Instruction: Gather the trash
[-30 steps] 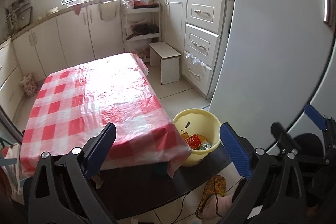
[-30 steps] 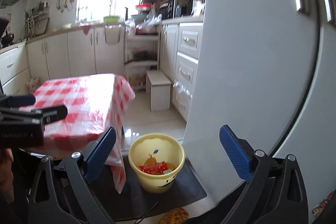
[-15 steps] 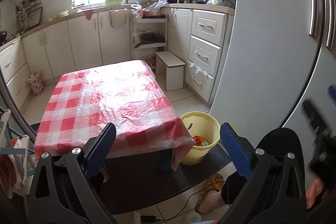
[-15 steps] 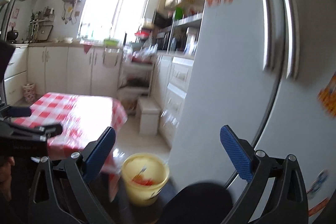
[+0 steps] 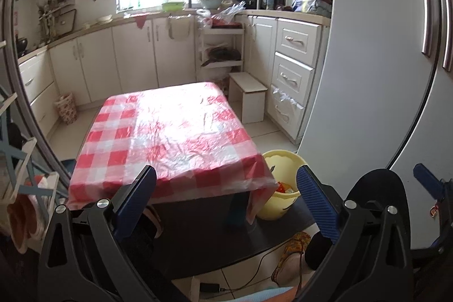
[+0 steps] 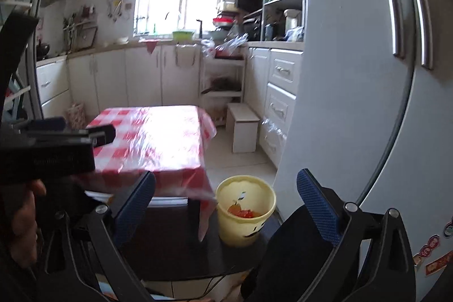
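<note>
Red-white checked tablecloth; pale yellow bin; blue fingers; white cabinets.

A table with a red checked cloth stands near a small white stool and a big fridge.

From your left wrist view, the checked tablecloth hides the near side of the yellow bin, so only a sliver of the trash shows. From the right wrist view, the red and orange trash is too small to identify. Your left tongs are blurred there, cut off at the frame's edge.
</note>
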{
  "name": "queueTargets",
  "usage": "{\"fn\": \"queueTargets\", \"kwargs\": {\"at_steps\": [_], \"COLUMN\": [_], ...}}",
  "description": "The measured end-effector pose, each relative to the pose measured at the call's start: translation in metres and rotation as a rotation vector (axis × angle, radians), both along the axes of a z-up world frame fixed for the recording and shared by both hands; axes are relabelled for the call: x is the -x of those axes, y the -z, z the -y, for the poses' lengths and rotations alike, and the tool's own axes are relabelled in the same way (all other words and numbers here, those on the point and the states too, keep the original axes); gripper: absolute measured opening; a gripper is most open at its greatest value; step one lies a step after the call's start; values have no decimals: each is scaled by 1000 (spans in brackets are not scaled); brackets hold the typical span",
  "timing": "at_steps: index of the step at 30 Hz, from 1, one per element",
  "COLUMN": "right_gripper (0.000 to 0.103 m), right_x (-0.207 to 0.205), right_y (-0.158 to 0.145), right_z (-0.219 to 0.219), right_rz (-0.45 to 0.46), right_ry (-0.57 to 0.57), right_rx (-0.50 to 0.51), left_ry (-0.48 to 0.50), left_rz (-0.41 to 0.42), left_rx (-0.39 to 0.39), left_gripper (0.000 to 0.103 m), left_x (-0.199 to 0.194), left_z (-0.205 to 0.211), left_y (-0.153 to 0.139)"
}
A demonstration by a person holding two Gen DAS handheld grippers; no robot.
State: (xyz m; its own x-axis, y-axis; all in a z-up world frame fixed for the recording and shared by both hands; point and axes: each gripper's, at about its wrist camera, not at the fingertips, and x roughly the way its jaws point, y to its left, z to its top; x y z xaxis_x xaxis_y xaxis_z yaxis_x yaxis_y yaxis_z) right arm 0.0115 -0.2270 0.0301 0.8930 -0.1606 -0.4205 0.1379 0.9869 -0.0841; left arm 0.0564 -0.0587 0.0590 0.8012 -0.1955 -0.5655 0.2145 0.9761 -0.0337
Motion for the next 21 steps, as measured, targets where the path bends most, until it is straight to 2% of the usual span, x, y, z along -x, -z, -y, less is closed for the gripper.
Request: {"fn": "queueTargets", "kwargs": {"at_steps": [4,21], "right_gripper": [96,96], "right_x": [4,12], "right_y": [0,5], "right_z": [-4,-2], "right_rz": [18,-7], "right_ry": [-16,-23], "right_rx": [14,-18], "left_ry": [-13,-34], "left_rz": [2,-3], "left_rx": [-13,-64], "left_gripper": [95,95], "left_x": [4,5], "left_z": [-3,4], "left_y": [1,5]}}
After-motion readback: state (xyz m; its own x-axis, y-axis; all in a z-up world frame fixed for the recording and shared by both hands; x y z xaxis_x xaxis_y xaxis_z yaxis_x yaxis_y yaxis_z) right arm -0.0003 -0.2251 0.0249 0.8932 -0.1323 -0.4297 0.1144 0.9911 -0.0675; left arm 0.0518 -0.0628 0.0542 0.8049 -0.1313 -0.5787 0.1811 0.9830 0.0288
